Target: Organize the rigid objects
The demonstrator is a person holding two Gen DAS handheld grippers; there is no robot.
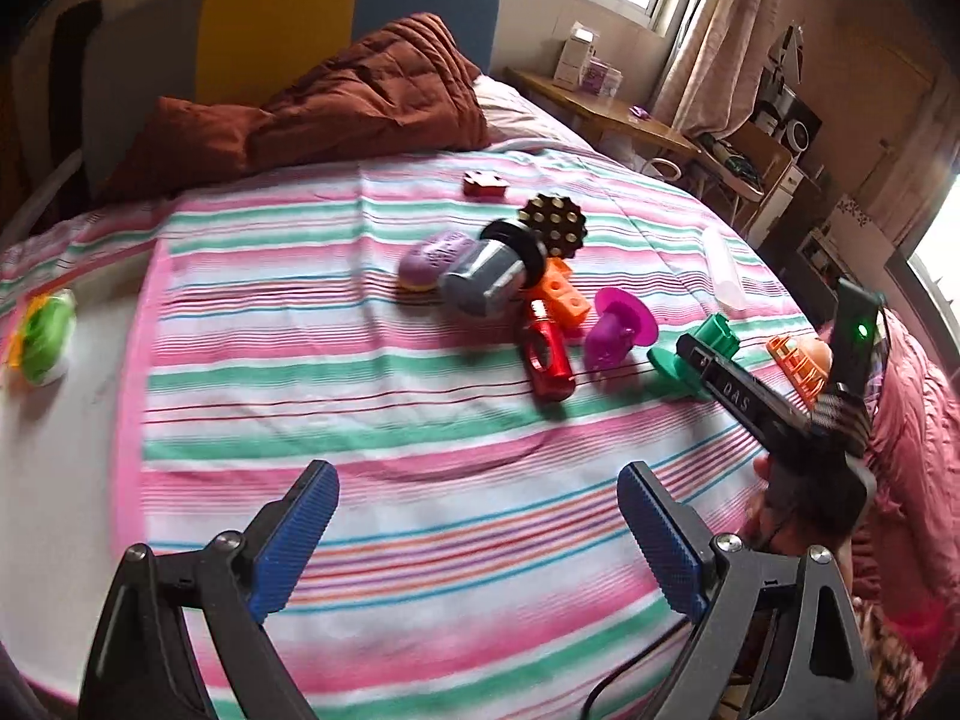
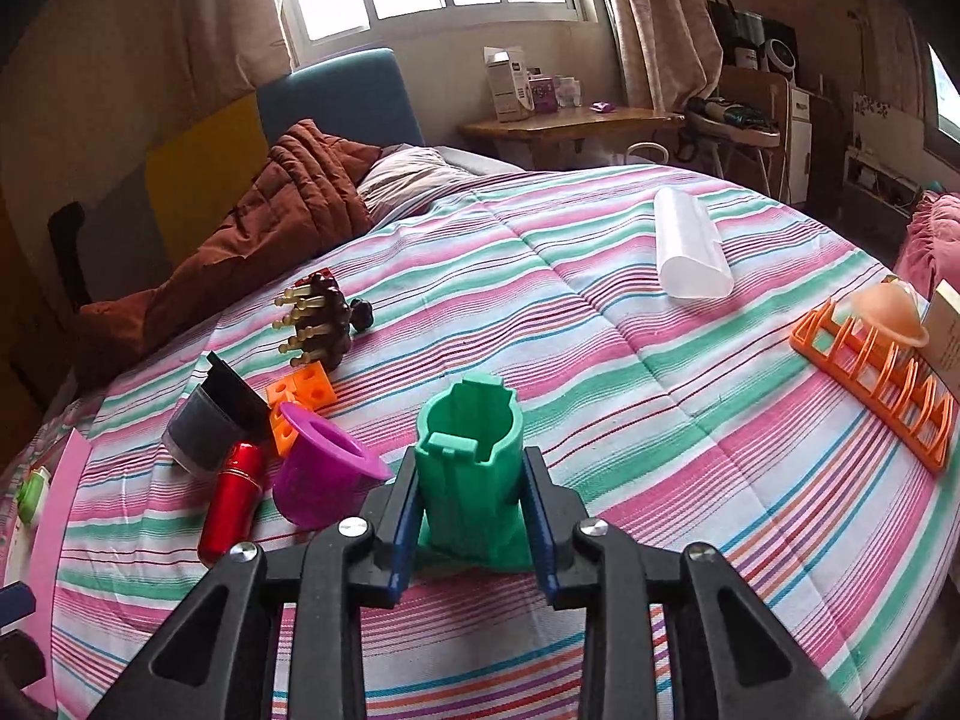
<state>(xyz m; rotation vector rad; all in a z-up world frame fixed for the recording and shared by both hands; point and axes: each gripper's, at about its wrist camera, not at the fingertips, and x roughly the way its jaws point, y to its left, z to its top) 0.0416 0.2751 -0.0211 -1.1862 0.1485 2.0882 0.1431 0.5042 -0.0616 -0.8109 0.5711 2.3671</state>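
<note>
Right gripper (image 2: 474,516) jaws clamping green plastic cup-shaped part (image 2: 471,468), standing on striped bedspread (image 2: 600,360) beside purple plastic cup (image 2: 324,474). Left gripper (image 1: 477,540) jaws standing wide apart, holding nothing.

A green plastic holder (image 2: 471,474) stood upright on the striped bedspread (image 2: 600,360), open at the top, with blue pads against its two sides. At its nine o'clock a magenta cup (image 2: 324,474) lay tipped, and beyond that a red cylinder (image 2: 231,501). An orange rack (image 2: 870,390) sat at two o'clock, and a clear tube (image 2: 687,252) lay at one o'clock.
</note>
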